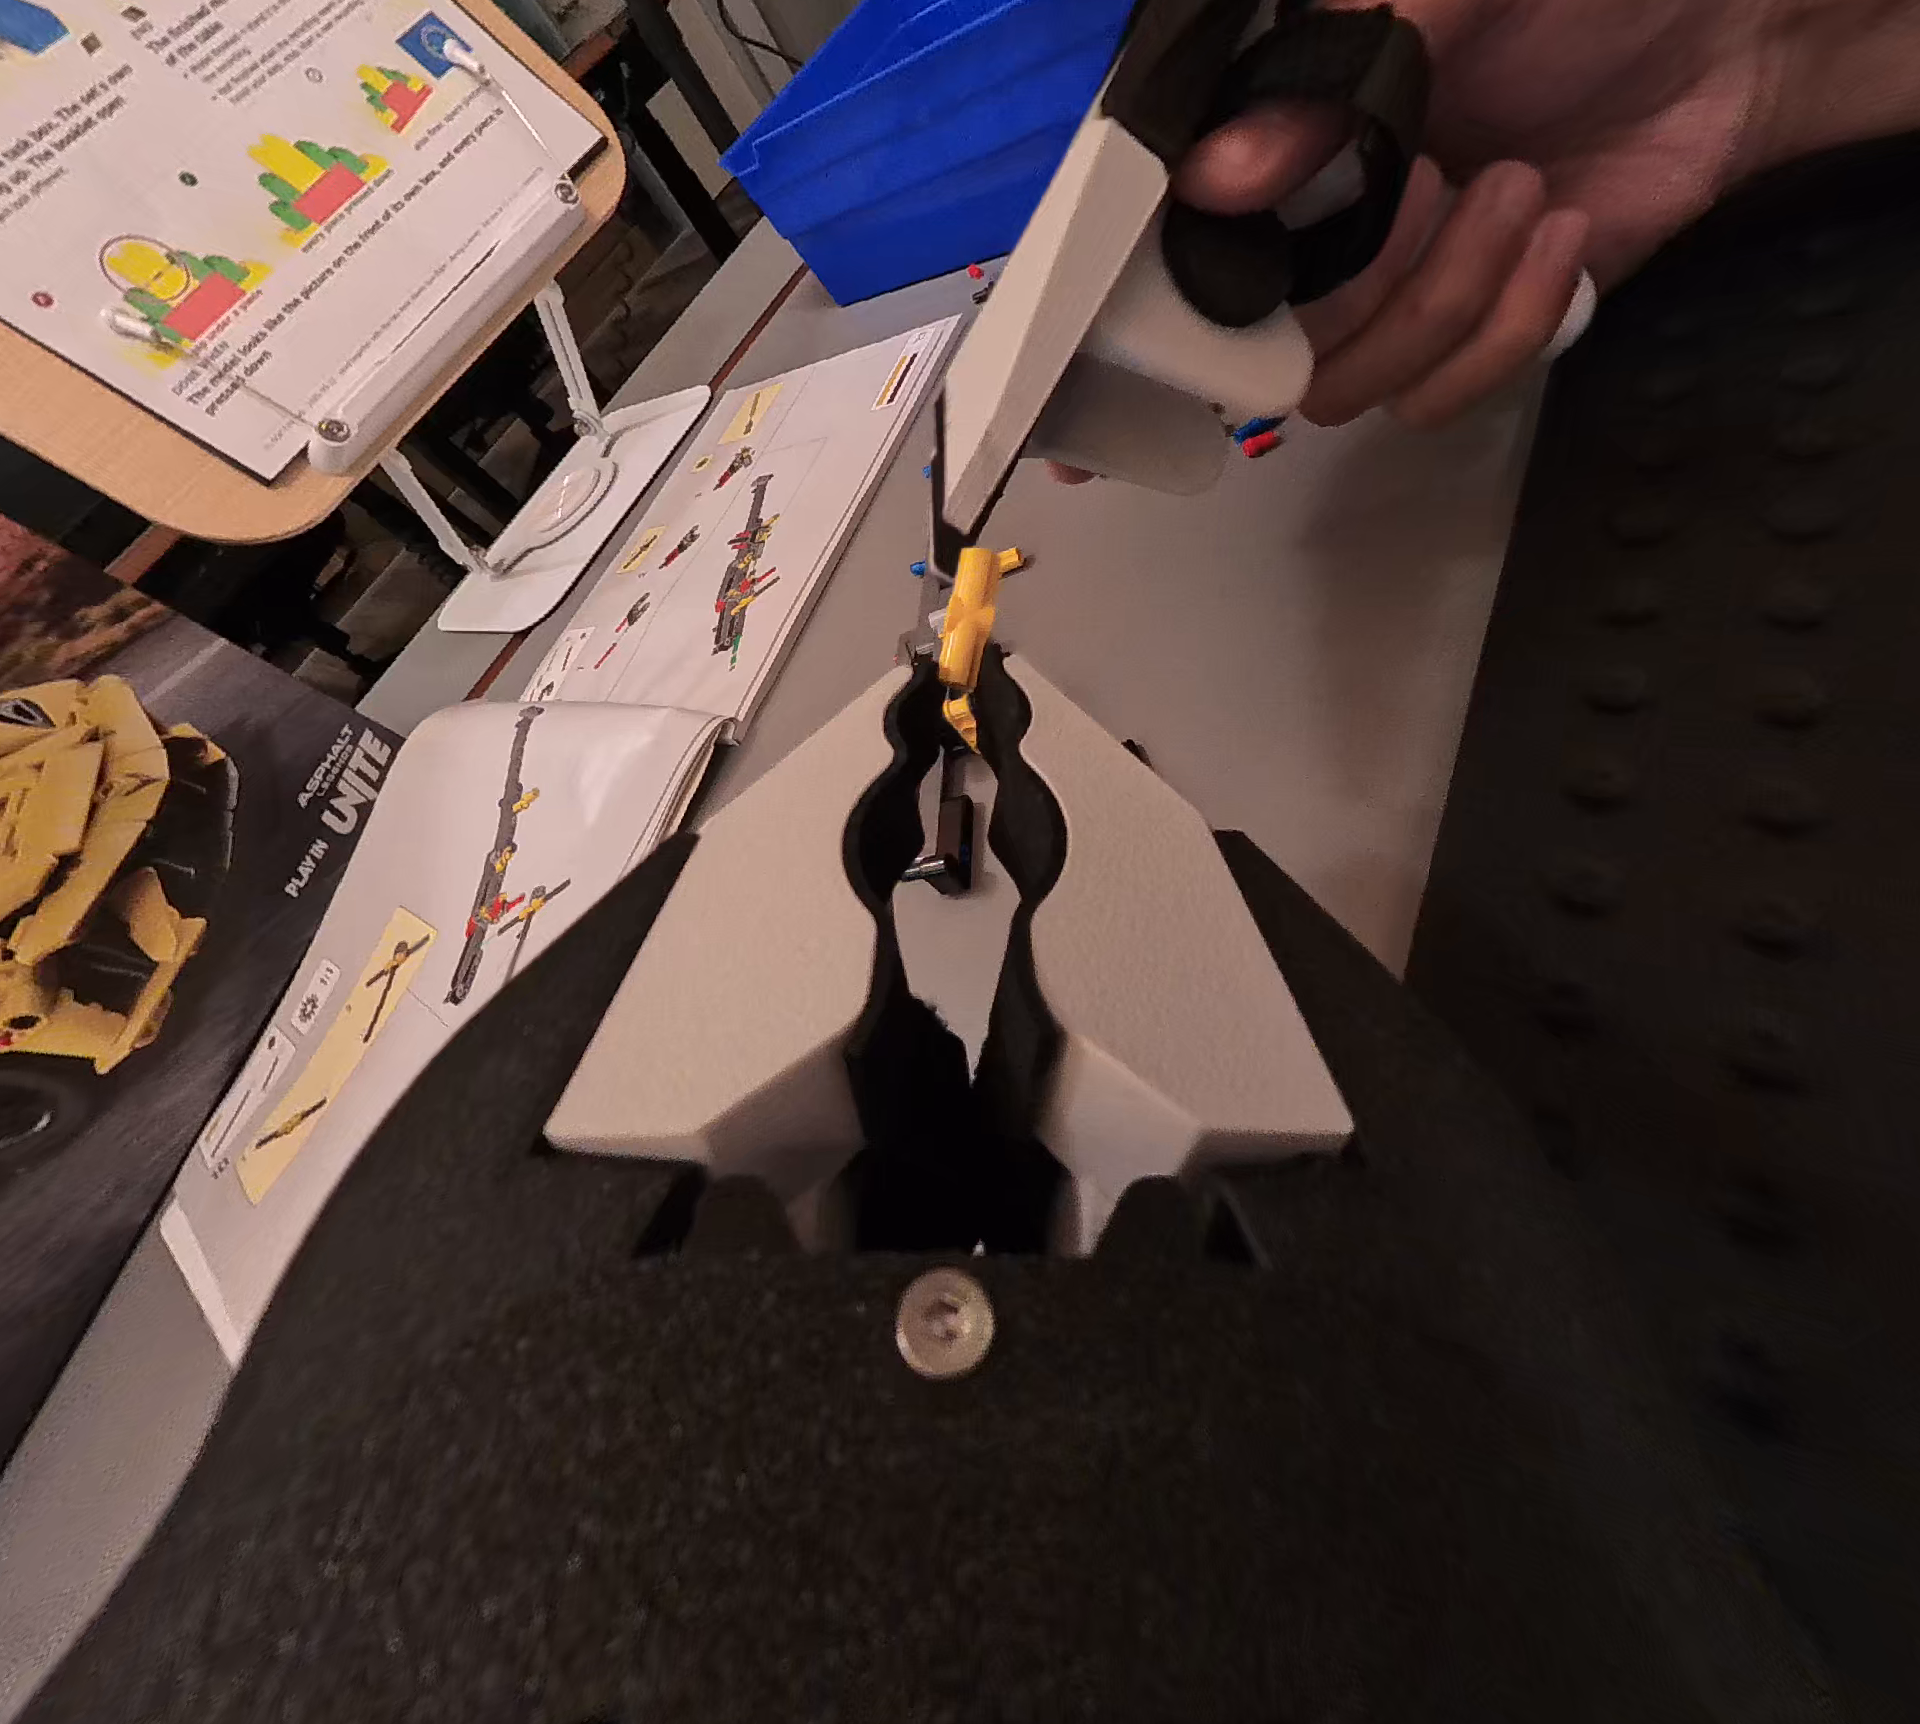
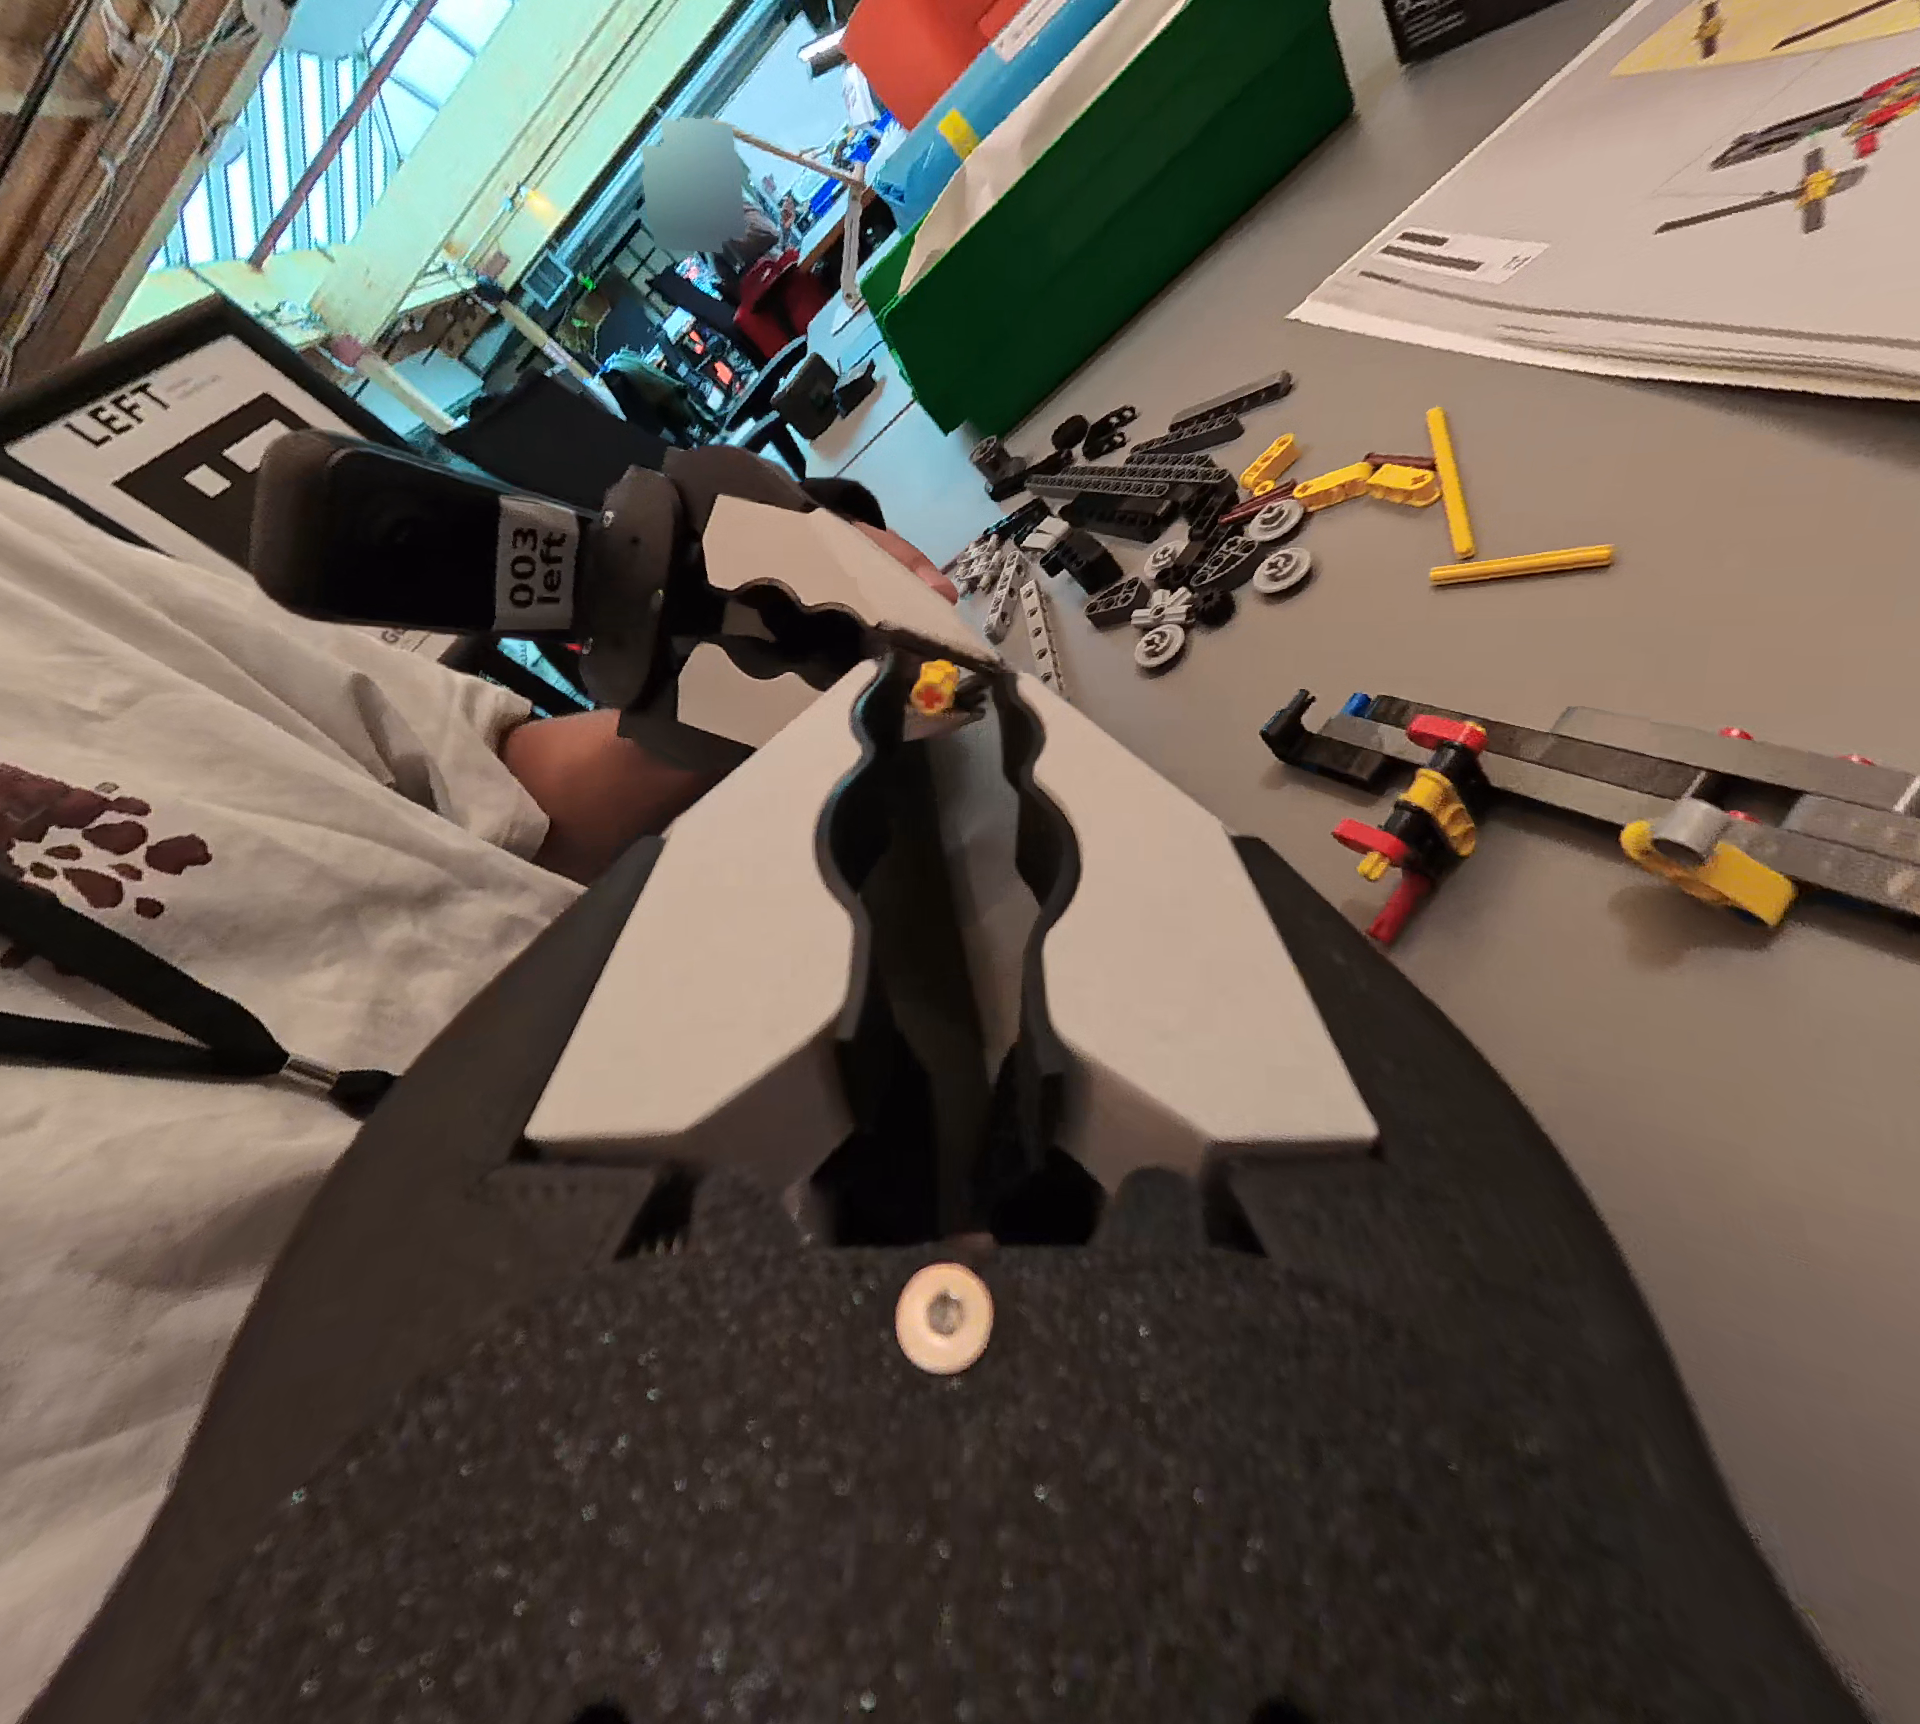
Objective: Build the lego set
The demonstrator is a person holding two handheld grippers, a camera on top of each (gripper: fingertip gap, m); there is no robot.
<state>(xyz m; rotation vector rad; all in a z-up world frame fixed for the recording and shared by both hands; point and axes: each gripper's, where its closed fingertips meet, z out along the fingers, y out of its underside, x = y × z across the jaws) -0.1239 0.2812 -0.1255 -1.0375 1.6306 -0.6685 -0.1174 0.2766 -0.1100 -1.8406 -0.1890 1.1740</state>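
Observation:
My left gripper (image 1: 961, 687) is shut on a small yellow connector piece (image 1: 968, 625) and holds it above the grey table (image 1: 1195, 687). My right gripper (image 1: 961, 526) comes down from above, held by a hand (image 1: 1558, 116), and its tip meets the top of that piece. In the right wrist view the yellow piece (image 2: 932, 687), with a red cross at its end, sits between my right gripper's (image 2: 940, 682) nearly closed fingertips. The left gripper (image 2: 727, 594) reaches in from the left. A partly built dark beam assembly (image 2: 1662, 801) with red and yellow parts lies on the table at the right.
A pile of loose black and grey parts (image 2: 1143, 531) and two yellow axles (image 2: 1517, 562) lie near a green bin (image 2: 1122, 220). The open instruction booklet (image 1: 727, 552) lies at the left, by the set's box (image 1: 104, 895). Blue bins (image 1: 935, 116) stand behind. A small black part (image 1: 951, 833) lies under my left fingers. The grippers are tip to tip, or close to it.

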